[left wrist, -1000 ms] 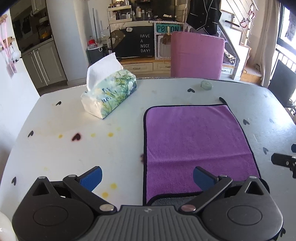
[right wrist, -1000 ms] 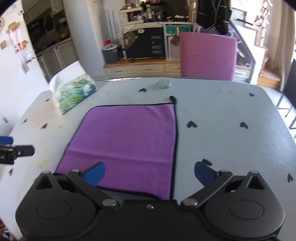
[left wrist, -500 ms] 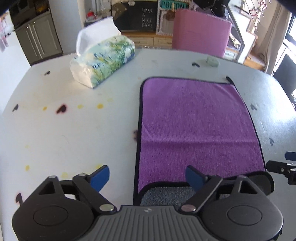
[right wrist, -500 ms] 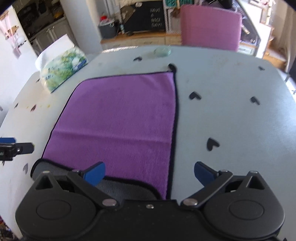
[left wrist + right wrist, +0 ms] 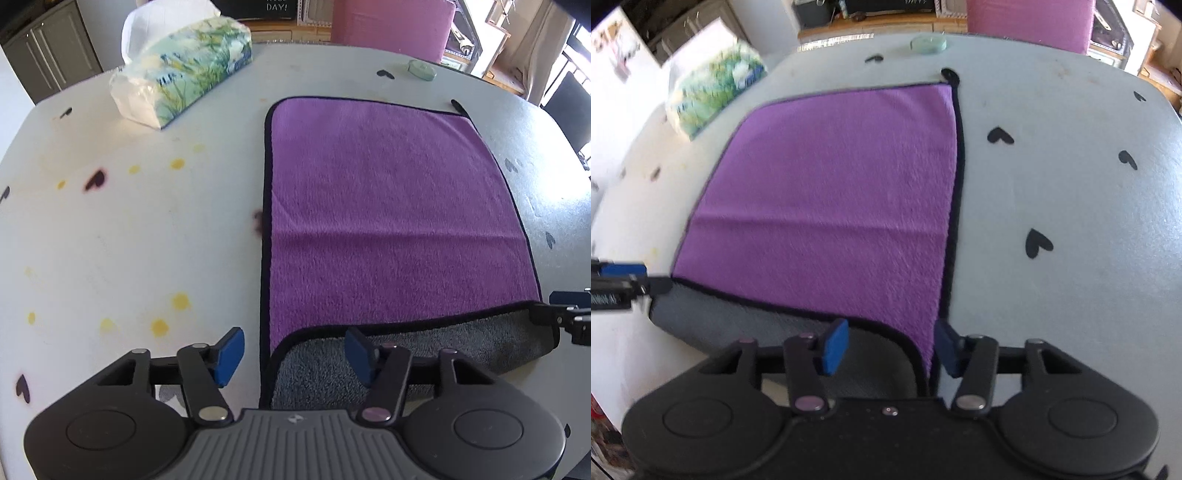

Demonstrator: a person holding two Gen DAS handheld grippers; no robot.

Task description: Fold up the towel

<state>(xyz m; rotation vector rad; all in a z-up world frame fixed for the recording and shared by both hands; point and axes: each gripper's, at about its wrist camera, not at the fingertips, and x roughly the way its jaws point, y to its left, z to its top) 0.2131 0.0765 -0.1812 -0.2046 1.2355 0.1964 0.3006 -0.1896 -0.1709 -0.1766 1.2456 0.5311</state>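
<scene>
A purple towel [image 5: 391, 218] with black trim and a grey underside lies on the white table; it also shows in the right wrist view [image 5: 834, 199]. Its near edge hangs over the table's front edge, grey side [image 5: 424, 354] showing. My left gripper [image 5: 293, 356] is open, its jaws either side of the towel's near left corner. My right gripper [image 5: 892, 345] is open, its jaws either side of the near right corner. Neither holds the cloth. The right gripper's tip [image 5: 565, 317] shows at the far right of the left wrist view.
A tissue pack [image 5: 181, 70] lies at the back left of the table [image 5: 129, 240]. A small pale green round object [image 5: 421, 69] sits at the back. A pink chair [image 5: 388, 22] stands behind the table. Black heart marks and yellow spots dot the surface.
Both grippers have moved forward and down toward the towel's near corners. Their jaws have narrowed somewhat. The grey hanging edge shows more.
</scene>
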